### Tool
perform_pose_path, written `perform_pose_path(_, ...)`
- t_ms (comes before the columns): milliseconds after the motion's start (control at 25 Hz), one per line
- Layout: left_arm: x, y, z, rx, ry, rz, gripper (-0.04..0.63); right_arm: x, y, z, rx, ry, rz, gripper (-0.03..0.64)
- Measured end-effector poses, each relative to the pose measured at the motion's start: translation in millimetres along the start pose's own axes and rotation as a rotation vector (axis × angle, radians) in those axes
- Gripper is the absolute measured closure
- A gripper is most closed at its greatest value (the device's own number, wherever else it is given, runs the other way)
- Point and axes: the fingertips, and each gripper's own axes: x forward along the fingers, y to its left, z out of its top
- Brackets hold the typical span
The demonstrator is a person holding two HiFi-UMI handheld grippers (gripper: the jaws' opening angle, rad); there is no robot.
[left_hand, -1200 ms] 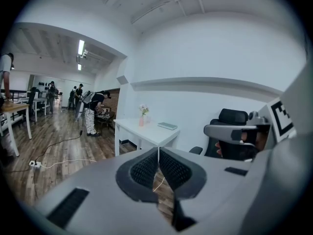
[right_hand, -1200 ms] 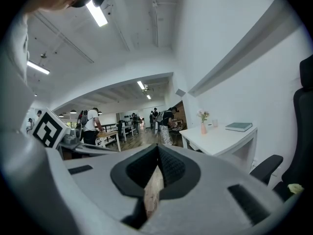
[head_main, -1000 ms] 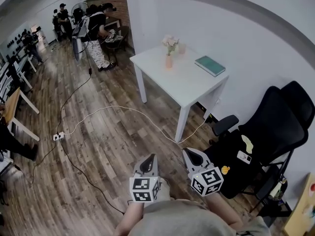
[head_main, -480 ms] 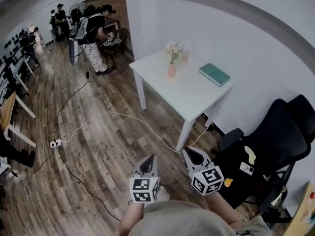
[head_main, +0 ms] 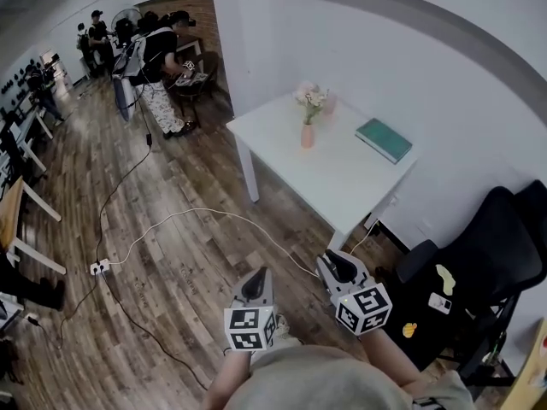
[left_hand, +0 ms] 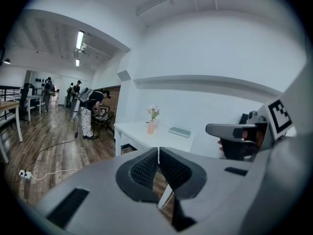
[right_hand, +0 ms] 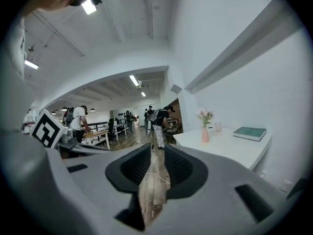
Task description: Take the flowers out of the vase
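The left gripper [head_main: 256, 275] has its jaws together with nothing between them, and it is held low in front of the person, just beside the right gripper [head_main: 330, 261]. The right gripper's jaws are opening. A narrow gap shows between the pads in the right gripper view, with only floor beyond it. Both grippers point roughly level toward the white desk [head_main: 342, 178], and both are well apart from it.

The pink vase [head_main: 307, 135] stands upright toward the desk's far left corner, a little in from the wall-side edge, with the flowers [head_main: 310, 97] rising out of its mouth. A small cup [head_main: 328, 103] sits just behind it, nearer the wall. A green book [head_main: 384, 139] lies by the wall-side edge toward the right corner.

The step in hand looks like the approach, so nothing is gripped yet. To do it well, the person should probably:

- Step over the white cable [head_main: 214, 216] on the floor.
- Come up to the desk's near left edge, clear of the black chair [head_main: 487, 263].
- Steady the vase body with one gripper.
- Spread the other gripper's jaws wider, pinch the stems just above the vase mouth, and draw them straight up.

A slanted pull would likely tip the slim vase toward the cup.
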Motion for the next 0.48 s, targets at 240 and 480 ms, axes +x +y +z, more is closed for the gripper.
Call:
perform_pose_path(240,45.5,34.1,24.2,0.011,-0.001,-0.019,0.586,53.9,-18.7,17.7,-0.003,-0.011,-0.026,0.499)
perform_pose_path(480,86.2,62.9,46.0,0.024,-0.010,-0.039,0.586,103.3,-35.1,30.6,-0.005,-0.022,-0.046,0.474)
